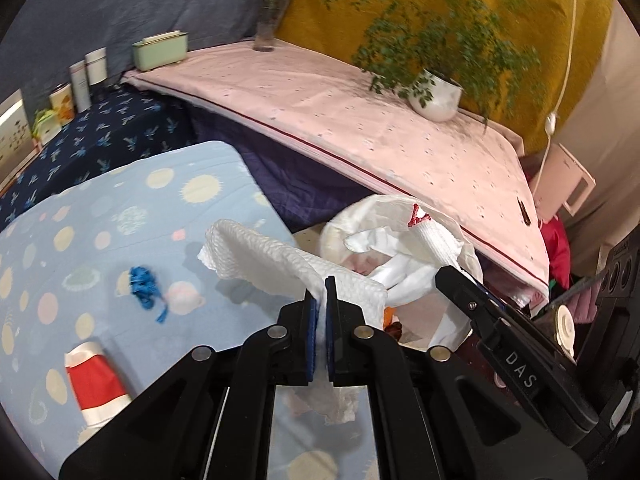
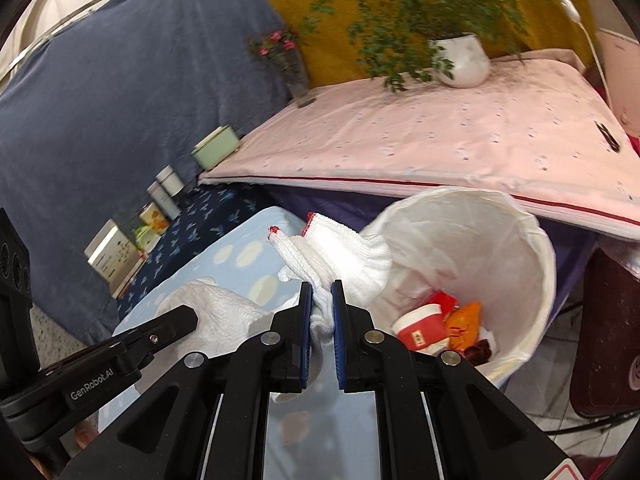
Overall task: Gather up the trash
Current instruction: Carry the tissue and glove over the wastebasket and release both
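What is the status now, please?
Left gripper shut on paper towel. Right gripper shut on white glove, beside trash bin. Red cup, blue scrap not yet collected.

A lived-in home room, patterned cloths over low tables [image 1: 120, 216], potted plant [image 1: 436, 96], flower vase [image 1: 266, 34], lined wastebasket [image 2: 532, 264]

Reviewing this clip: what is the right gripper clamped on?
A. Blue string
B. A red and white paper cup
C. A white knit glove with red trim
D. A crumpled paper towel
C. In the right wrist view the right gripper pinches the white glove, its cuff edged in red, beside the lined bin.
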